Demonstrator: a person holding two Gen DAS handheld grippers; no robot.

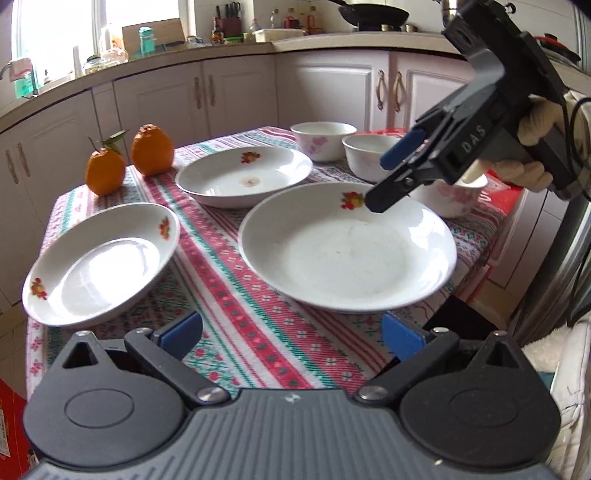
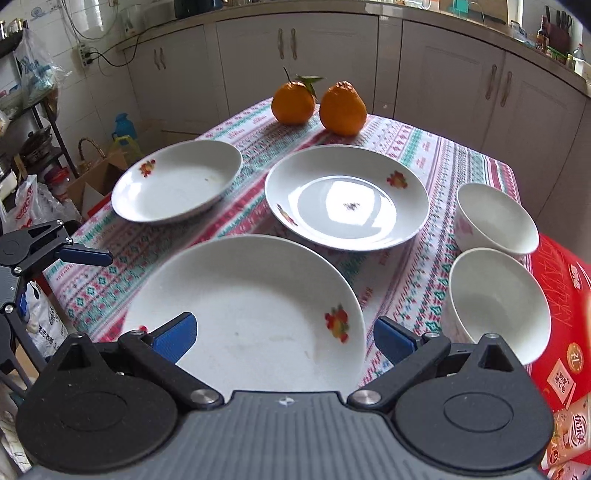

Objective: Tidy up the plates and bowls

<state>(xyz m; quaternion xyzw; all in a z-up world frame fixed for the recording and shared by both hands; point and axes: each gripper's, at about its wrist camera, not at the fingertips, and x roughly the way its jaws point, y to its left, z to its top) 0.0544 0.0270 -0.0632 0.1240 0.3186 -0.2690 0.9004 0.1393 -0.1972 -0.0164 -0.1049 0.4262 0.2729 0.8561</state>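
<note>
Kitchen cabinets ring a desk (image 2: 424, 155) under striped cloth, where the nearest white flower-printed ceramic plate (image 2: 251, 314) lies flat. Right hand-held gripper (image 2: 284, 338) hovers over its rim, jaws open; left hand-held gripper (image 1: 291, 338) likewise open. Best pinch the rim squarely, then lift level.

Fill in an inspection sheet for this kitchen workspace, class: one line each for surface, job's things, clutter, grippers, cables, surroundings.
Surface: table under a patterned cloth.
Job's things: three plates, apart, unstacked; three bowls at one end, one partly hidden.
Clutter: two oranges; red box by the bowls.
Grippers: left gripper open, empty; right gripper open over the near plate, empty.
Cables: black cable from the right gripper.
Surroundings: cabinets, counter with bottles, pan.
</note>
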